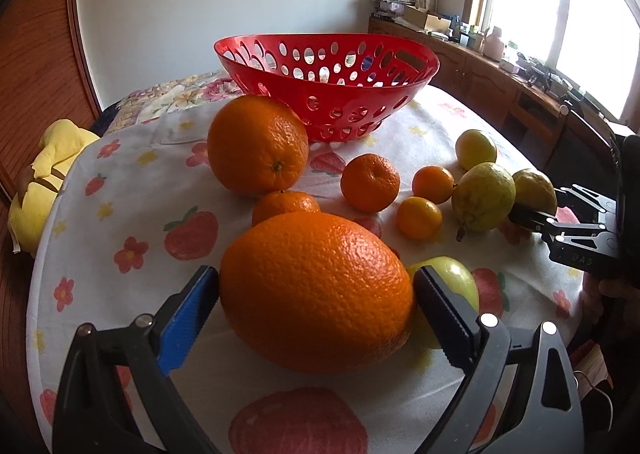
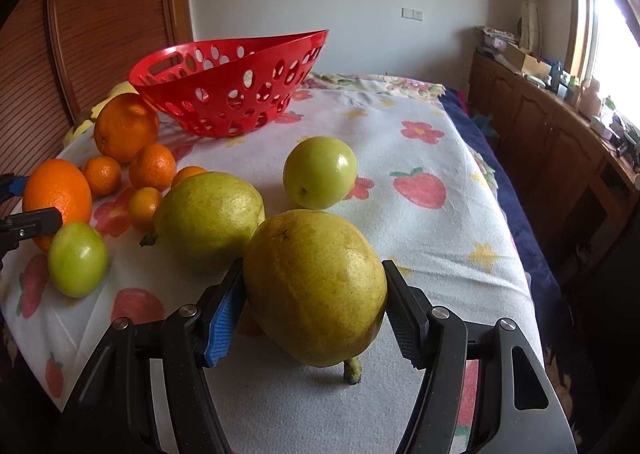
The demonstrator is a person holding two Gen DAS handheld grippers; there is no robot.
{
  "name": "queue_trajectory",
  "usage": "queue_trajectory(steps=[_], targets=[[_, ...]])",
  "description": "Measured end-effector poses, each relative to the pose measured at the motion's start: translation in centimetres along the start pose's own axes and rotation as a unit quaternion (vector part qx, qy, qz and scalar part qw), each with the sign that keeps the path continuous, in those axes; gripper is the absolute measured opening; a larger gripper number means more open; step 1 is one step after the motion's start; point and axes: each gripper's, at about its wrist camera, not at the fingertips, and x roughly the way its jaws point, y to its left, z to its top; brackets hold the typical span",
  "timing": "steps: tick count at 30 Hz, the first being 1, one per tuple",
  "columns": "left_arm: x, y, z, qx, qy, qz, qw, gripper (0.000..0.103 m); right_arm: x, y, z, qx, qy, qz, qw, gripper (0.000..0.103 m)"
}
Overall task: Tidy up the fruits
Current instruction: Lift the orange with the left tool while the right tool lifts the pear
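Observation:
A large orange [image 1: 316,294] lies on the fruit-print cloth [image 1: 140,213], and my left gripper [image 1: 316,278] is shut on it, one pad against each side. In the right wrist view a yellow-green pear [image 2: 316,286] rests on the cloth with its stem toward the camera, and my right gripper [image 2: 315,268] is shut on it. A red perforated basket [image 1: 326,93] stands empty at the far side of the table. Loose between them lie a second large orange [image 1: 258,145], several small mandarins [image 1: 370,181], another pear [image 2: 208,221] and two green round fruits [image 2: 320,171].
The table drops off at its rounded left edge [image 1: 44,246] beside a yellow cloth bundle [image 1: 44,173]. A wooden cabinet [image 2: 560,141] with clutter on top runs along the right, under a bright window. A wooden wall panel [image 2: 100,13] stands behind the basket.

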Motion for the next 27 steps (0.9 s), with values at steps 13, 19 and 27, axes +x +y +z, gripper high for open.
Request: queue_trajectory(steps=[13,19,27], targets=[[0.21,0.24,-0.14,-0.005,-0.002,-0.004,1.0000,0.100,0.05,0.07,-0.02,0.002,0.002,0.001,1.000,0.067],[0.60,0.48,0.01,-0.010,0.004,-0.012,0.9999,0.101,0.20,0.07,-0.01,0.002,0.003,0.001,1.000,0.067],[0.32,0.55,-0.03,-0.013,0.003,-0.015,0.9998,0.098,0.16,0.15,-0.01,0.002,0.004,0.001,1.000,0.067]])
